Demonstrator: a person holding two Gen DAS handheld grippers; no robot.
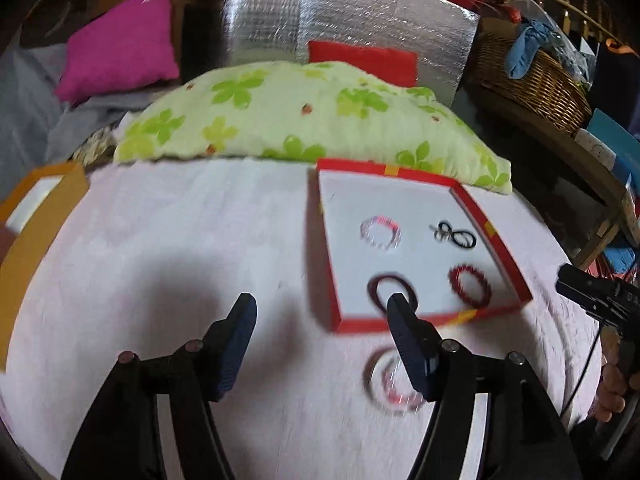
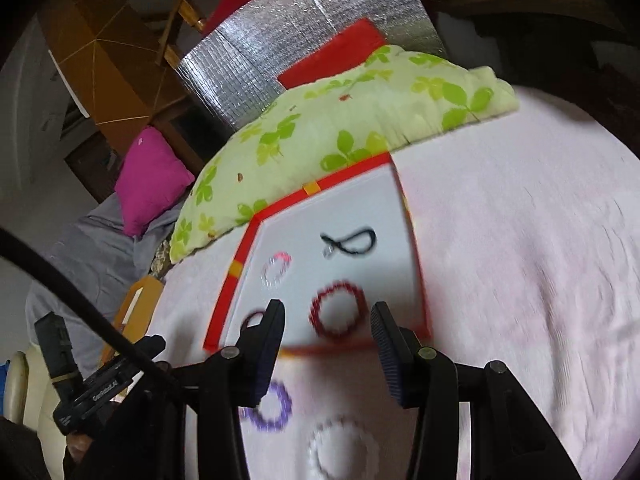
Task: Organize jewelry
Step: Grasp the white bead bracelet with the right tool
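Both black plastic tongs, the left tongs [image 1: 322,312] and the right tongs [image 2: 328,320], carry dark-blue ribbed pads [image 1: 236,344], round silver screws [image 2: 229,352] and angular arms; a black cable [image 2: 80,304] trails beside.

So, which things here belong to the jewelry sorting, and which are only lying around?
Part of the job:
- red box with white floor
- four pieces inside: clear bracelet, black cord piece, dark red ring, red beaded bracelet
- outside the box: purple bracelet, whitish bracelet
- left claw, right claw, both open

Lying about:
- floral pillow
- pink cushion
- wicker basket
- orange box
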